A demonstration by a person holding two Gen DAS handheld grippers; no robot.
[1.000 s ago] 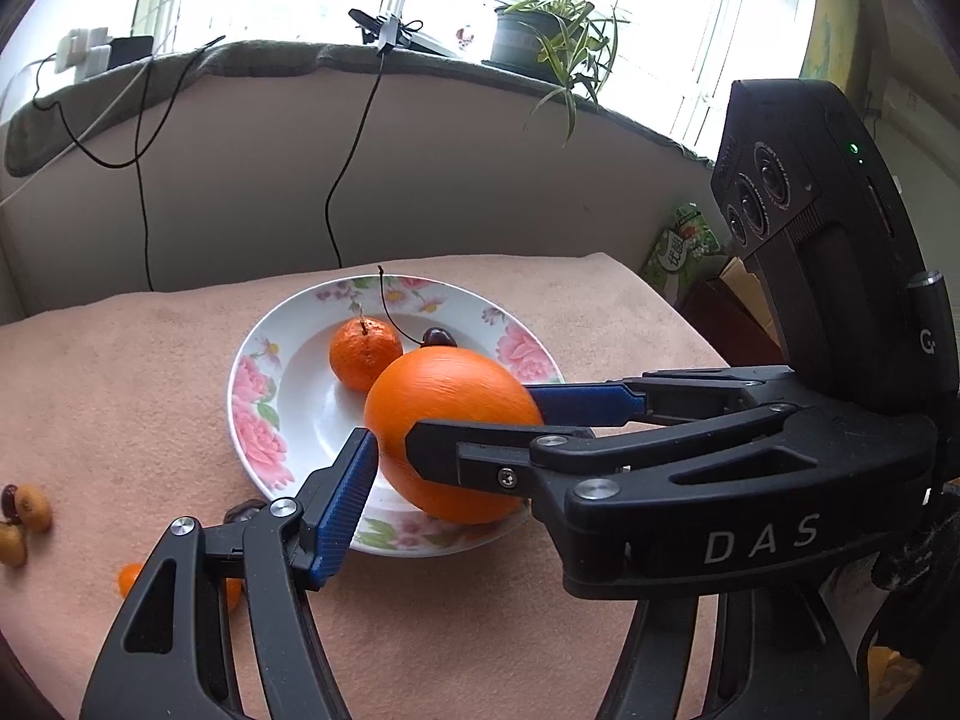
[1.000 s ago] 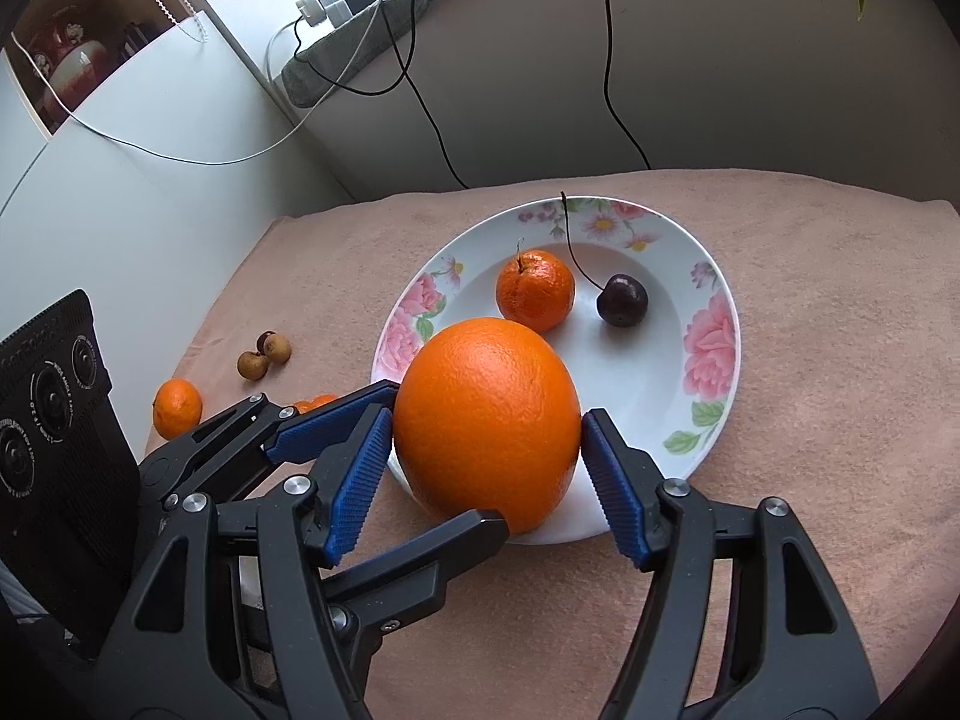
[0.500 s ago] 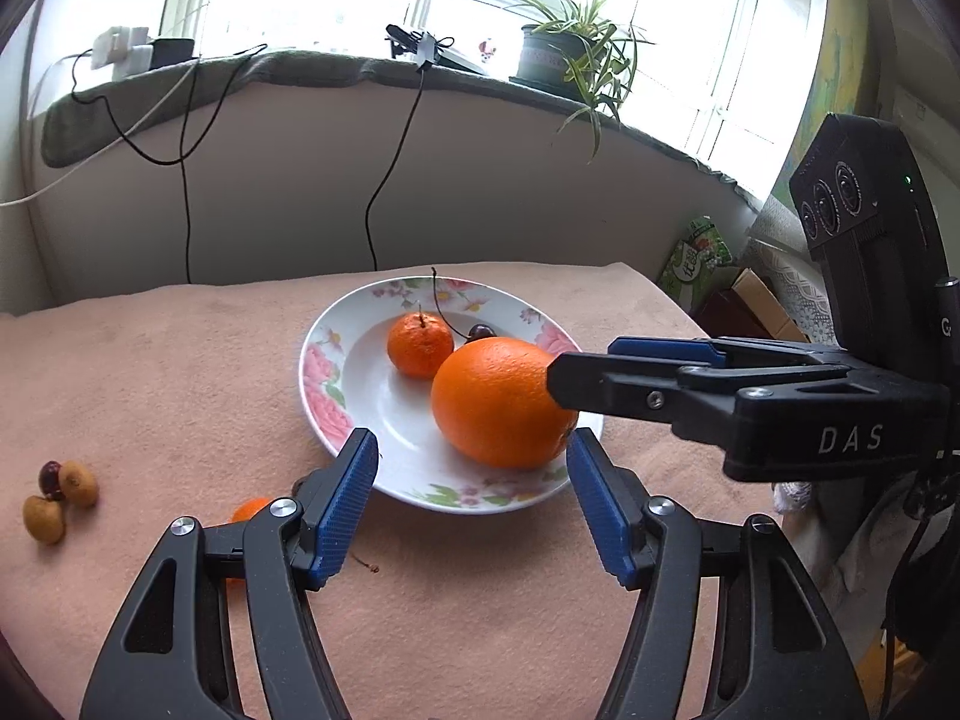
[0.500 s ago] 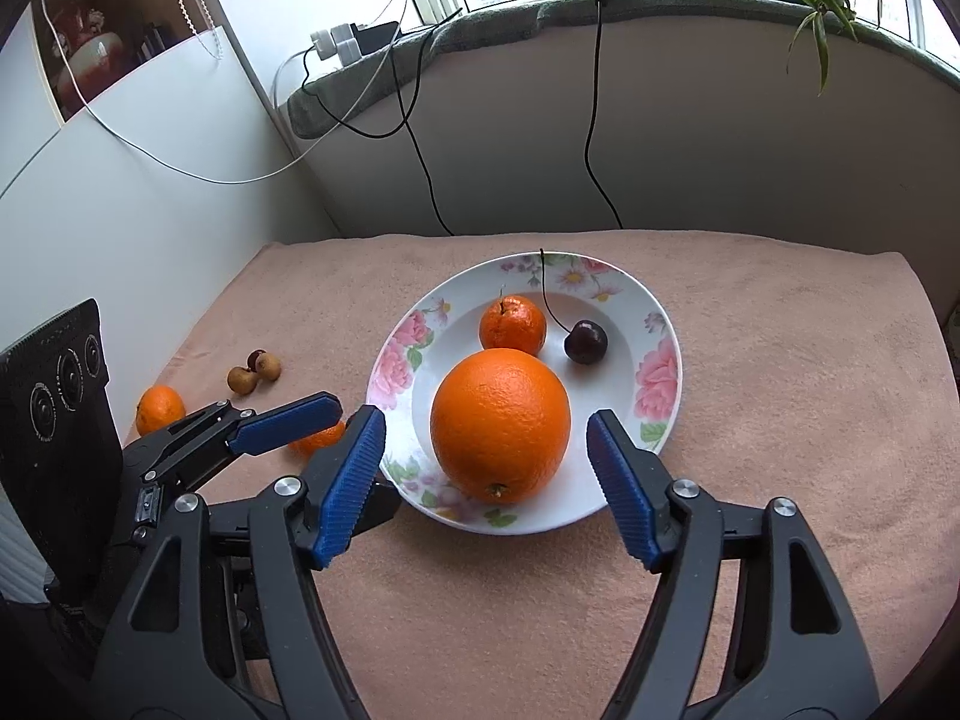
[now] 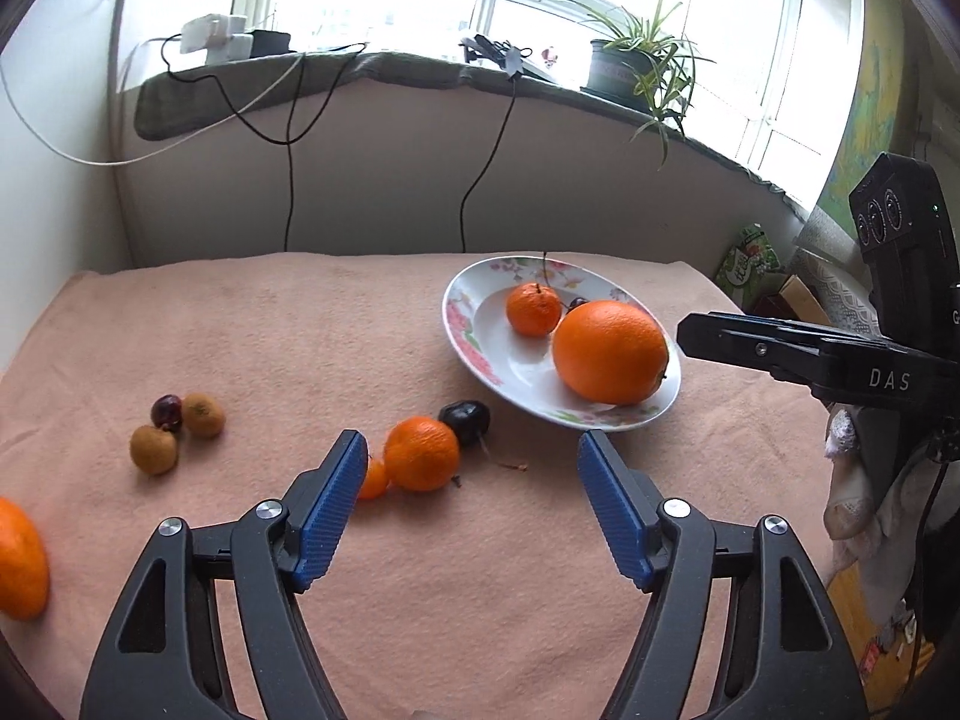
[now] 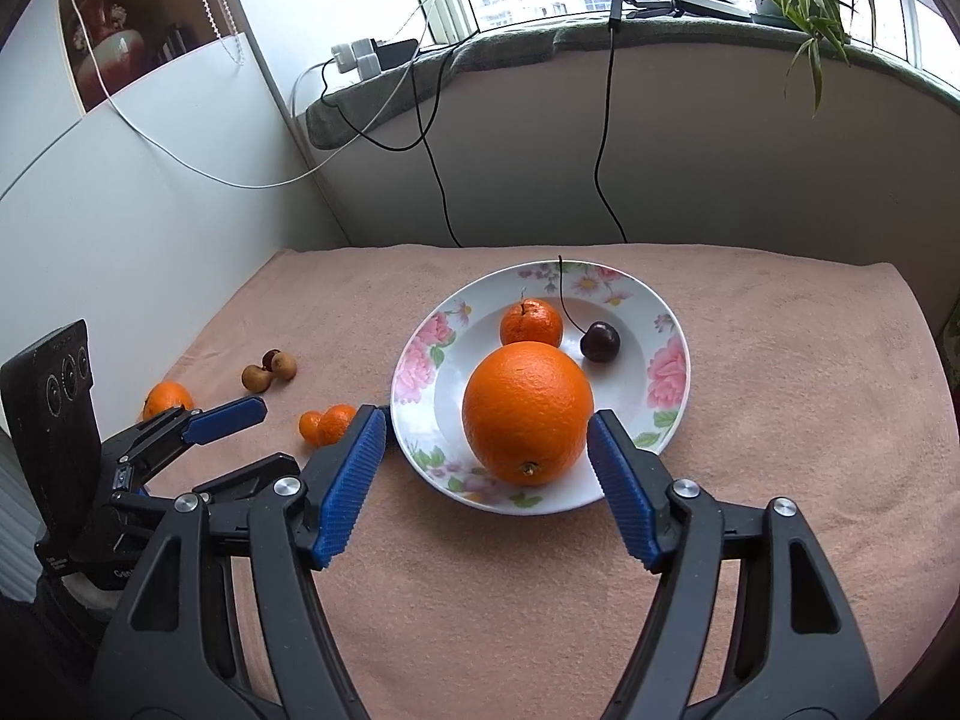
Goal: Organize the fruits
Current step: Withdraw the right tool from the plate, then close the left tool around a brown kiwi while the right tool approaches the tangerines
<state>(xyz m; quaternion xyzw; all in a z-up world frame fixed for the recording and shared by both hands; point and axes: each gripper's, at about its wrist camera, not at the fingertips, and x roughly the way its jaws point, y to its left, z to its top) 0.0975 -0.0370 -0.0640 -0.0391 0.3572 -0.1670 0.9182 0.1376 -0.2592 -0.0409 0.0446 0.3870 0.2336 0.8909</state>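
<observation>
A floral white plate [image 6: 669, 354] holds a big orange [image 6: 527, 411], a small tangerine [image 6: 531, 321] and a dark cherry [image 6: 599, 341]. My right gripper [image 6: 485, 483] is open and empty just in front of the orange. My left gripper [image 5: 474, 504] is open and empty above the pink cloth, left of the plate [image 5: 474, 330]. Just ahead of it lie a tangerine [image 5: 421, 453], a tiny orange fruit [image 5: 373, 478] and a dark cherry [image 5: 465, 420].
Two brown longans [image 5: 155, 449] and a cherry [image 5: 166, 410] lie further left, and another tangerine [image 5: 18, 558] at the left edge. A wall with hanging cables [image 5: 288, 192] and a sill with a potted plant [image 5: 636, 69] stand behind. The table drops off at the right.
The right gripper opened, left the big orange on the plate and drew back. The left gripper pulled back and swung left, bringing the loose fruits into view.
</observation>
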